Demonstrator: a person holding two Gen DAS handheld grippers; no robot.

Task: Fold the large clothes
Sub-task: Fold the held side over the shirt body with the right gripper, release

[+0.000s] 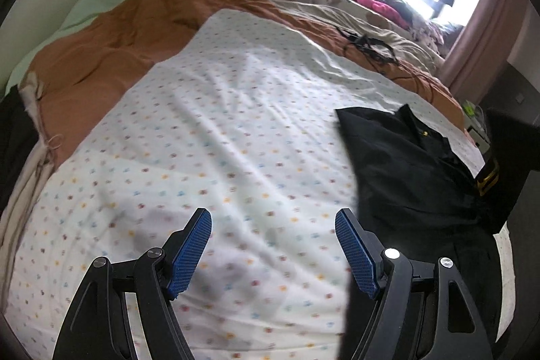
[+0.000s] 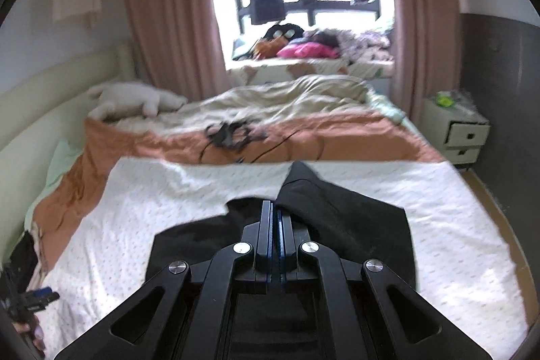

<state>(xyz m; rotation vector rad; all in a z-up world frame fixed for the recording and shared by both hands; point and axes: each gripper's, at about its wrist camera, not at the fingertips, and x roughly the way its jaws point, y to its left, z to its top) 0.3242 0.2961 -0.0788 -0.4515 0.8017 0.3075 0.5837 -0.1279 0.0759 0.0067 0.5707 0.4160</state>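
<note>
Right claw [image 2: 274, 208] pinching black garment [image 2: 354, 225], rumpled, gold button

Bed [image 2: 472, 245]: carried a white dotted sheet [image 1: 216, 130] over an orange quilt [image 1: 111, 56]. On the sheet lay a black garment [image 1: 405, 164]; on the quilt, tangled black cords [image 2: 229, 132]; near the headboard, a white plush toy [image 2: 128, 98].

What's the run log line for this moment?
left gripper: open, empty, over dotted sheet | right gripper: shut on black garment | fold: unfinished
</note>
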